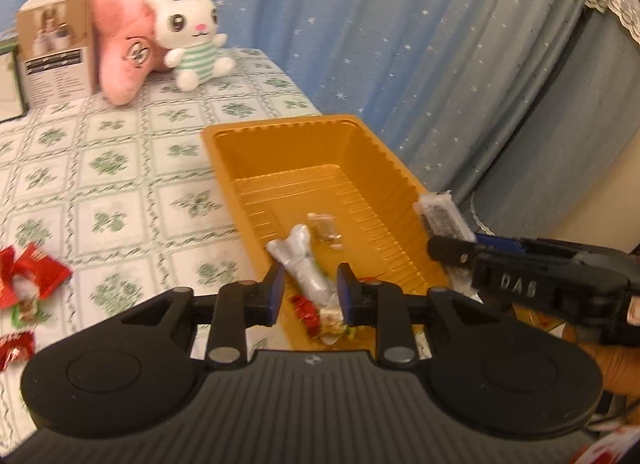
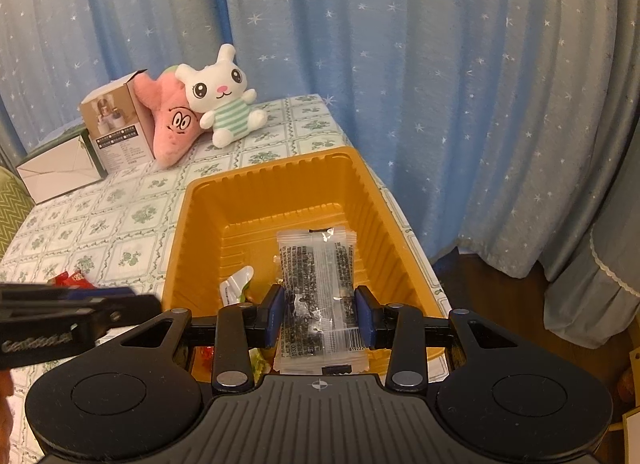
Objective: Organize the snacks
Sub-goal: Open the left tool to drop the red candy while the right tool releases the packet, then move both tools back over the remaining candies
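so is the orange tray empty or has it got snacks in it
Not empty. The orange tray holds a silver wrapped snack, a small clear packet and a red candy near its front end.

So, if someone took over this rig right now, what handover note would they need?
Left tool: open, over the near end of the orange tray, silver packet between its fingers.
Right tool: clear dark-filled packet between its fingers over the tray; grip unclear.
Done: several snacks lie in the tray.
Left: red snacks on the tablecloth beside the tray.
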Available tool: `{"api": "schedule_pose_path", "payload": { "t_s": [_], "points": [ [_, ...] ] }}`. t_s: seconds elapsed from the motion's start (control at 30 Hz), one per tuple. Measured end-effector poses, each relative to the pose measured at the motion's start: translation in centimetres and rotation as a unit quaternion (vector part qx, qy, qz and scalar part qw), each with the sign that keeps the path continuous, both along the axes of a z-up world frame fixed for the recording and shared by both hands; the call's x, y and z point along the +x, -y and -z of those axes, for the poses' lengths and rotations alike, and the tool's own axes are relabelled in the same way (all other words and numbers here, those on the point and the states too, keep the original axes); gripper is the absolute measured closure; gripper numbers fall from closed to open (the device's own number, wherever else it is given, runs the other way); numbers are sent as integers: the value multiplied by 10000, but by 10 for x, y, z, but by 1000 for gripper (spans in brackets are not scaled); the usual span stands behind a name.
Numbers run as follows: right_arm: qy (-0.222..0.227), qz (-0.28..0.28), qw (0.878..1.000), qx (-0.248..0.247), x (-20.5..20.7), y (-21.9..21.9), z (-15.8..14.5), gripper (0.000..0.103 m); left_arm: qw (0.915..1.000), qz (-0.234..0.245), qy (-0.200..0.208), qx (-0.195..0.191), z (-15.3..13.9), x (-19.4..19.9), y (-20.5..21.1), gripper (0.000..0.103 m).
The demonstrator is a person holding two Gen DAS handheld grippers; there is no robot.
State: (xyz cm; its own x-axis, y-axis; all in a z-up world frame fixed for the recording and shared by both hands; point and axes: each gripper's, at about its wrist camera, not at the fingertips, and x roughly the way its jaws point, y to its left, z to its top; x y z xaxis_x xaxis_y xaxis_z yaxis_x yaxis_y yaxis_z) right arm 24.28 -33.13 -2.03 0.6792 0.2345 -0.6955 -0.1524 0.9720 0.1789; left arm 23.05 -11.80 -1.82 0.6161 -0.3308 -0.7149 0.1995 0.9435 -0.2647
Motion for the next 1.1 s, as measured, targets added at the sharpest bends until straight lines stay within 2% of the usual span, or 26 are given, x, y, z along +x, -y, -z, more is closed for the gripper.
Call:
{"api": "schedule_pose_path", "payload": {
  "t_s": [0.43,0.53,0.6,0.63,1.0,1.1],
  "points": [
    [47,-76,9998,195,22,-12,-3,64,9998,-188,17,81,-2,-36,-25,64],
    [29,-90,9996,279,21,-12,-5,60,9996,-255,39,114,-3,-43,-31,62],
    [46,-50,9992,385,14,-10,-7,47,9994,-318,67,125,-5,-49,-35,59],
    [34,-26,9991,425,9,-8,-8,45,9993,-352,78,121,-5,-53,-38,57],
    [-188,122,9976,653,-60,-11,-19,43,9975,-680,137,151,-15,-98,-64,51],
    [-206,44,9978,631,-79,-20,-23,42,9968,-757,174,181,-20,-112,-73,45]
  ]
}}
